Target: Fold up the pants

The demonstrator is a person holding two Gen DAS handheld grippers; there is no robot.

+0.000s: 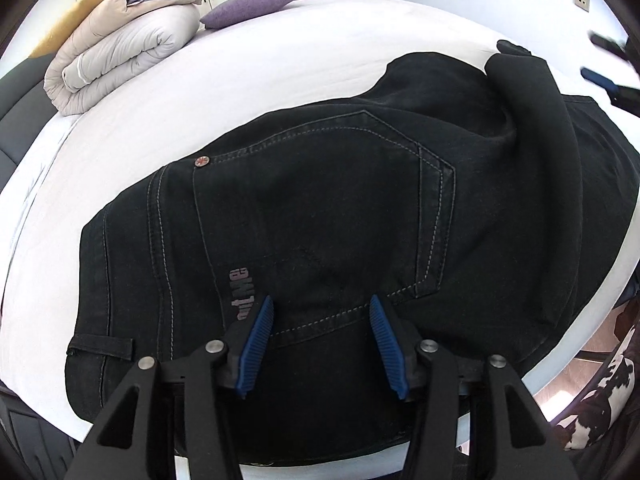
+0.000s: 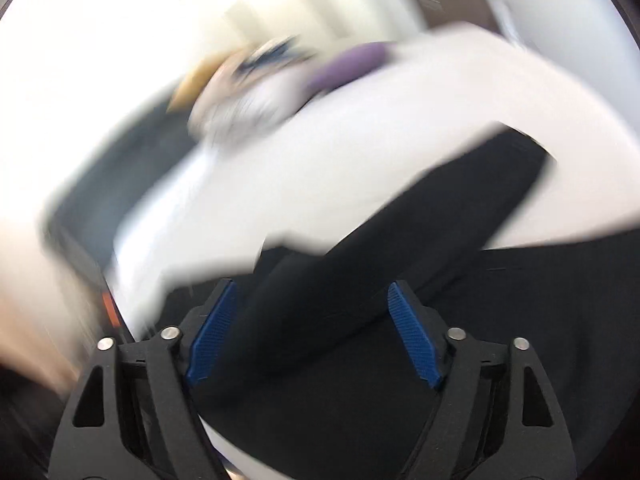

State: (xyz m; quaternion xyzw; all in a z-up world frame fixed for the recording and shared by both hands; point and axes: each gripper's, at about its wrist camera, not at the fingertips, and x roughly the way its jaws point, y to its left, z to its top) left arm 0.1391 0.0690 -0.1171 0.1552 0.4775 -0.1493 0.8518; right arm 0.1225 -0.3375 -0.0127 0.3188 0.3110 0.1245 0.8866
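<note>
Black jeans (image 1: 320, 208) lie on the white bed (image 1: 280, 60), seat side up, with a back pocket and grey stitching showing. A leg (image 1: 524, 128) is folded back over the seat at the right. My left gripper (image 1: 322, 304) is open just above the waistband area, holding nothing. The right wrist view is motion-blurred; the black jeans (image 2: 400, 280) show there under my right gripper (image 2: 312, 288), which is open and empty. The right gripper's blue pads also show at the far right of the left wrist view (image 1: 600, 76).
A rolled beige duvet (image 1: 120, 52) and a purple pillow (image 1: 252, 6) sit at the far side of the bed. A dark headboard (image 1: 16, 96) runs along the left. A cow-print item (image 1: 608, 392) lies by the bed's near right edge.
</note>
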